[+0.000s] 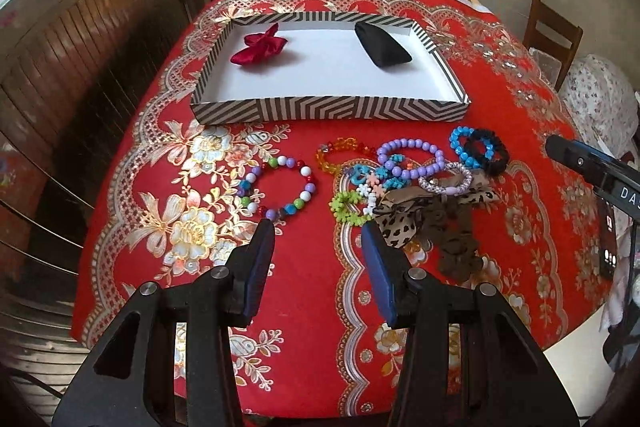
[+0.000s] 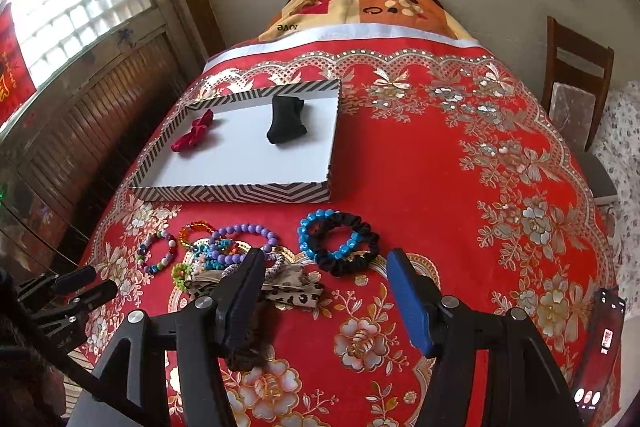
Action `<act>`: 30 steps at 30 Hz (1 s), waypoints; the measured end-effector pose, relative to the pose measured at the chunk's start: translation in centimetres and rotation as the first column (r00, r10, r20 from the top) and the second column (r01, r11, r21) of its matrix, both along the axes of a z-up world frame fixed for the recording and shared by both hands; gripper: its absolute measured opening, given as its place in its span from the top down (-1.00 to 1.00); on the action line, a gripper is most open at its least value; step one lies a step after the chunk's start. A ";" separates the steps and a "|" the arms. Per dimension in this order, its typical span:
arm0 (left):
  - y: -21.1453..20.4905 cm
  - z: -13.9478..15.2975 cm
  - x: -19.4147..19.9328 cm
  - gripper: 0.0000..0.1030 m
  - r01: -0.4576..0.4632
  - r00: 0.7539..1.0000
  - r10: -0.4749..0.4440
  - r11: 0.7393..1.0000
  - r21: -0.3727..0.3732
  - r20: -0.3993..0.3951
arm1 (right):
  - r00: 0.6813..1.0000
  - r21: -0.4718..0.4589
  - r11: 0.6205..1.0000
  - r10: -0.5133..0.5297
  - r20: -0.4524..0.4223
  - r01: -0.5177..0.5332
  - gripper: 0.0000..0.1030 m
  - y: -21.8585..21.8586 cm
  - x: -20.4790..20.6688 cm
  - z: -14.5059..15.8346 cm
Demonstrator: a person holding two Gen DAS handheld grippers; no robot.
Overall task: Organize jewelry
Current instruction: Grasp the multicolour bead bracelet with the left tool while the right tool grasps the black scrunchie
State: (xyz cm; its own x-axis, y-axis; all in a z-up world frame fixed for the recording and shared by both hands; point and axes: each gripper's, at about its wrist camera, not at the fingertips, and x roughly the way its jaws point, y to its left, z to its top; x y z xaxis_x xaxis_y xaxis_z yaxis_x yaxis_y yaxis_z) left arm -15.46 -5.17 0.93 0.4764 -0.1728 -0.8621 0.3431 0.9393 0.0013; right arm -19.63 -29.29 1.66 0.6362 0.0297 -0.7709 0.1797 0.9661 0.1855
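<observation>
A striped tray (image 1: 328, 109) (image 2: 236, 193) with a white floor holds a red satin scrunchie (image 1: 260, 45) (image 2: 193, 135) and a black pouch (image 1: 382, 45) (image 2: 286, 121). In front of it lie several bracelets and hair ties: a multicolour bead bracelet (image 1: 280, 189) (image 2: 157, 251), a purple bead bracelet (image 1: 412, 157) (image 2: 244, 243), a blue bead bracelet (image 1: 460, 147) (image 2: 320, 235), a black scrunchie (image 1: 490, 151) (image 2: 352, 243), a leopard bow (image 1: 404, 219) (image 2: 292, 291). My left gripper (image 1: 318, 227) is open and empty just short of the multicolour bracelet. My right gripper (image 2: 326, 257) is open and empty near the black scrunchie.
A red floral cloth (image 2: 460, 187) covers the table. A folded blanket (image 2: 380, 3) lies at the far end. A wooden chair (image 2: 576, 83) stands at the right, a wood-panelled wall and window at the left. A phone (image 2: 604, 347) sits at the right edge.
</observation>
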 end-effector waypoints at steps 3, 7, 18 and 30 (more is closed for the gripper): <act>0.0 -0.2 0.3 0.14 -0.007 1.000 0.007 1.000 -0.003 -0.011 | 1.000 0.003 1.000 -0.001 0.002 0.001 -0.18 -0.2 0.0 0.0; -0.1 -0.2 0.3 0.14 -0.004 1.000 0.004 1.000 -0.002 -0.009 | 1.000 0.001 1.000 -0.001 0.005 0.001 -0.18 -0.4 0.1 0.1; 0.2 0.5 1.4 0.13 -0.019 1.000 0.020 0.999 -0.036 0.012 | 1.000 -0.001 1.000 0.002 -0.019 -0.002 -0.19 -1.1 1.0 -1.2; 5.1 0.1 7.8 0.14 -0.056 0.998 0.048 0.985 -0.163 -0.050 | 0.998 -0.008 0.999 0.032 -0.054 -0.032 -0.19 -2.9 2.9 -2.8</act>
State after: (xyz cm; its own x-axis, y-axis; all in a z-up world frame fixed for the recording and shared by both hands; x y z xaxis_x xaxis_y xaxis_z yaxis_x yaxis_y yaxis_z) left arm -7.71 -0.11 1.02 0.4492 -0.2901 -0.8450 0.2898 0.9420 -0.1693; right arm -16.70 -32.18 -1.16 0.5930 0.0423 -0.8041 0.1582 0.9730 0.1679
